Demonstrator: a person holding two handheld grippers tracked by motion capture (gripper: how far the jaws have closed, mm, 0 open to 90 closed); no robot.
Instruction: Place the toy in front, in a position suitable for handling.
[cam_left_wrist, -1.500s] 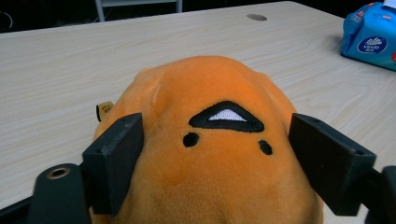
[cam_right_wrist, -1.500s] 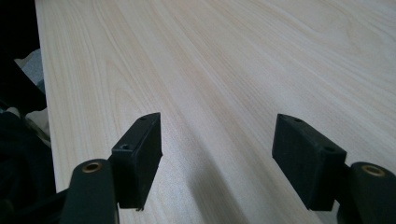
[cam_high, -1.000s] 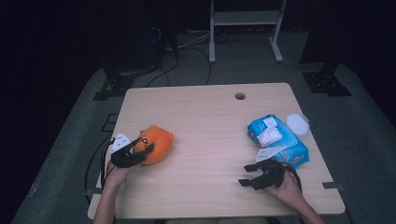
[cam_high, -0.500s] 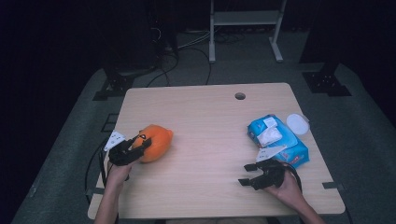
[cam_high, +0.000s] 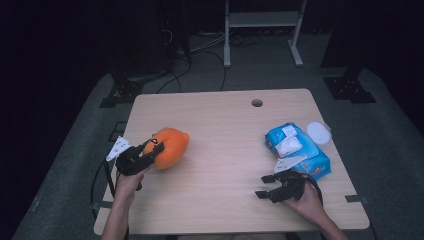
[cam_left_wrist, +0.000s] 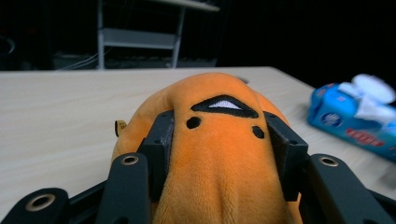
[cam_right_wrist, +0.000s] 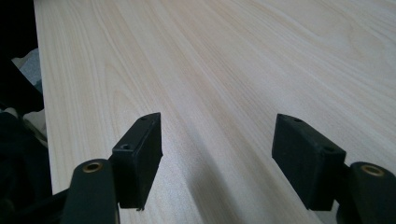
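An orange plush toy (cam_high: 171, 145) lies on the left side of the wooden table (cam_high: 225, 125). My left gripper (cam_high: 153, 150) is shut on it from the person's side. In the left gripper view both black jaws press into the sides of the plush toy (cam_left_wrist: 219, 154), whose dark face markings point away from me. My right gripper (cam_high: 263, 186) hovers low over the table near the front right. It is open, and bare wood shows between its jaws (cam_right_wrist: 217, 154).
A blue pack of wet wipes (cam_high: 297, 150) with a white tissue sticking out lies at the right, just beyond the right gripper. A round white lid (cam_high: 318, 132) sits beside it. A cable hole (cam_high: 257, 103) is near the far edge. A metal stand (cam_high: 262, 20) is behind the table.
The left gripper and the plush toy have shifted slightly away from the front edge. The right gripper has stayed where it was, still open.
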